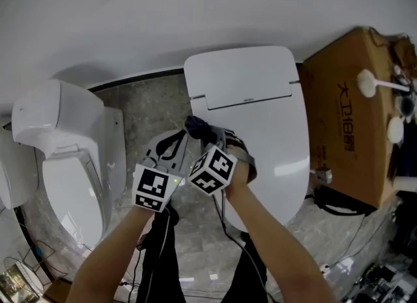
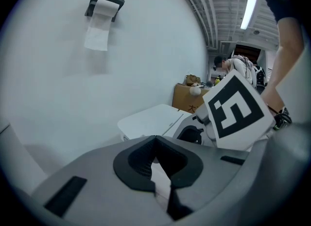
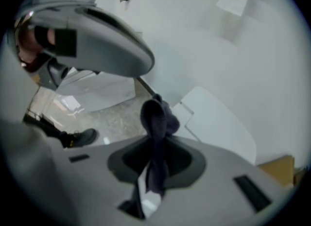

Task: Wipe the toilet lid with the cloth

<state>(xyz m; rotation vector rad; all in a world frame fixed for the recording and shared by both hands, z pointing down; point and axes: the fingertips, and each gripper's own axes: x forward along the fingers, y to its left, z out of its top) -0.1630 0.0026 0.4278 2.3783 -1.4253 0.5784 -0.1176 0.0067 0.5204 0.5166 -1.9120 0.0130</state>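
The white toilet lid [image 1: 260, 119] is closed, in the middle of the head view. A dark blue-grey cloth [image 1: 198, 128] hangs over the lid's left edge, pinched in my right gripper [image 1: 203, 135], which is shut on it. In the right gripper view the cloth [image 3: 158, 118] bunches up out of the jaws, with the lid [image 3: 214, 123] beyond it. My left gripper [image 1: 177, 143] is just left of the right one, above the floor beside the toilet. Its jaws look shut with nothing in them [image 2: 156, 141]. The lid [image 2: 150, 120] lies ahead of it.
A second white toilet [image 1: 65, 158] with its seat showing stands at the left. A cardboard box [image 1: 355, 113] with a white brush [image 1: 368, 83] on top stands right of the lid. A toilet roll holder [image 2: 102, 6] hangs on the wall. Cables lie on the grey floor [image 1: 153, 109].
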